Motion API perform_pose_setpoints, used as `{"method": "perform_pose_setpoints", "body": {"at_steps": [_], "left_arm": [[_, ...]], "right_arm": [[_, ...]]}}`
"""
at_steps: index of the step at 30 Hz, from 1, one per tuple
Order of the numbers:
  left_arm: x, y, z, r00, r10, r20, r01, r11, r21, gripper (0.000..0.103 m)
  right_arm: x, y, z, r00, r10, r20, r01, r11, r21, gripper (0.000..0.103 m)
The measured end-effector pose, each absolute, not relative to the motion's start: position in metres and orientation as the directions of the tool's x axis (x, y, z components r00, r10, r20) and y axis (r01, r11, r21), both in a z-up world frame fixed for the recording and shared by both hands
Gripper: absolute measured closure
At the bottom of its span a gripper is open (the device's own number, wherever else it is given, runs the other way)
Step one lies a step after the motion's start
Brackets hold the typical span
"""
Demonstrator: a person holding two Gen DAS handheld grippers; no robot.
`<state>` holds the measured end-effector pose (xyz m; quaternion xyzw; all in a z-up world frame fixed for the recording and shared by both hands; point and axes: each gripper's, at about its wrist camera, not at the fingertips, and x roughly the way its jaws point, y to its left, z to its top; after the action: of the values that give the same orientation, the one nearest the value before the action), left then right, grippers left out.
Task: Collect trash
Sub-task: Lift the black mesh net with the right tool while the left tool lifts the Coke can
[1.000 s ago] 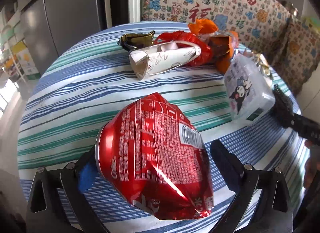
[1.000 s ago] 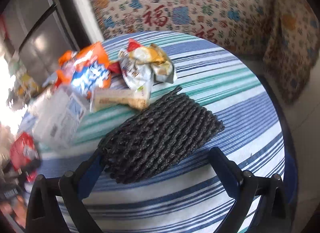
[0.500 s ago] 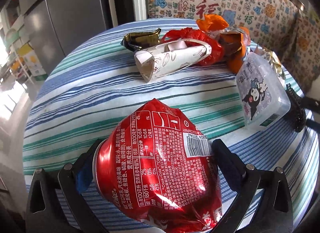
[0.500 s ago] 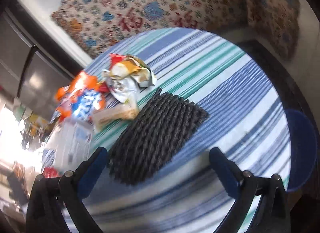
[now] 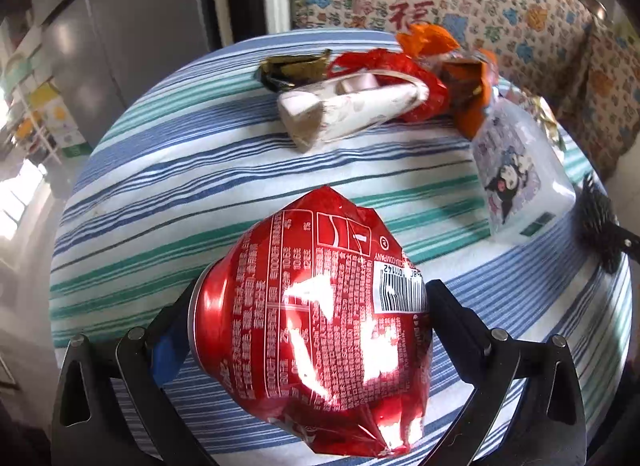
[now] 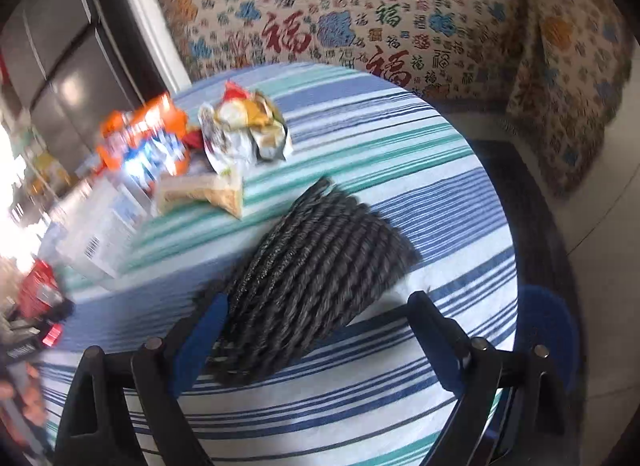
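A crushed red cola can (image 5: 320, 326) sits between the fingers of my left gripper (image 5: 308, 298), which is shut on it, both pads pressing its sides just above the striped tablecloth (image 5: 160, 185). In the right wrist view a black foam net sleeve (image 6: 320, 266) lies on the cloth between the jaws of my right gripper (image 6: 316, 302). Those jaws are closing. The left pad touches the net's edge and the right finger stands apart from it. The net (image 5: 596, 221) also shows at the left wrist view's right edge.
More trash lies at the table's far side: a flattened white paper carton (image 5: 352, 109), a red wrapper (image 5: 420, 77), an orange snack bag (image 6: 148, 141), a crumpled foil wrapper (image 6: 244, 133), and a clear plastic box (image 5: 520, 181). A patterned sofa (image 6: 360, 5) stands behind the table.
The left jaws have drawn in until both pads meet the can. The right gripper shifted and rolled, so the net now lies against its left pad, and its jaws stand slightly narrower.
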<state>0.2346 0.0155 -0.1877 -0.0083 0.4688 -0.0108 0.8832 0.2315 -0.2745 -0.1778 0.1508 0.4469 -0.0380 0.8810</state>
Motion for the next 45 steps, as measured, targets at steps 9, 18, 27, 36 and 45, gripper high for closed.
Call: {"method": "perform_pose_setpoints", "body": {"at_steps": [9, 18, 27, 36, 45], "left_arm": [[0.225, 0.015, -0.183, 0.596, -0.034, -0.803, -0.005, 0.999, -0.046, 0.019], [0.215, 0.008, -0.165, 0.631, -0.154, -0.76, 0.094, 0.988, -0.122, 0.043], [0.188, -0.017, -0.141, 0.675, -0.229, -0.701, 0.176, 0.973, -0.149, 0.046], [0.156, -0.088, -0.118, 0.679, -0.305, -0.668, 0.307, 0.944, -0.119, 0.048], [0.148, -0.172, -0.099, 0.643, -0.412, -0.645, 0.453, 0.884, -0.114, 0.056]], "right_arm": [[0.25, -0.255, -0.184, 0.583, 0.012, -0.812, 0.217, 0.961, 0.17, 0.089], [0.219, -0.257, -0.16, 0.64, 0.085, -0.764, 0.097, 0.977, 0.191, 0.089], [0.181, -0.26, -0.142, 0.674, 0.11, -0.73, 0.046, 0.981, 0.19, 0.089], [0.146, -0.282, -0.131, 0.687, 0.116, -0.718, 0.064, 0.974, 0.218, 0.089], [0.106, -0.325, -0.121, 0.713, 0.006, -0.701, 0.174, 0.967, 0.185, 0.089]]}}
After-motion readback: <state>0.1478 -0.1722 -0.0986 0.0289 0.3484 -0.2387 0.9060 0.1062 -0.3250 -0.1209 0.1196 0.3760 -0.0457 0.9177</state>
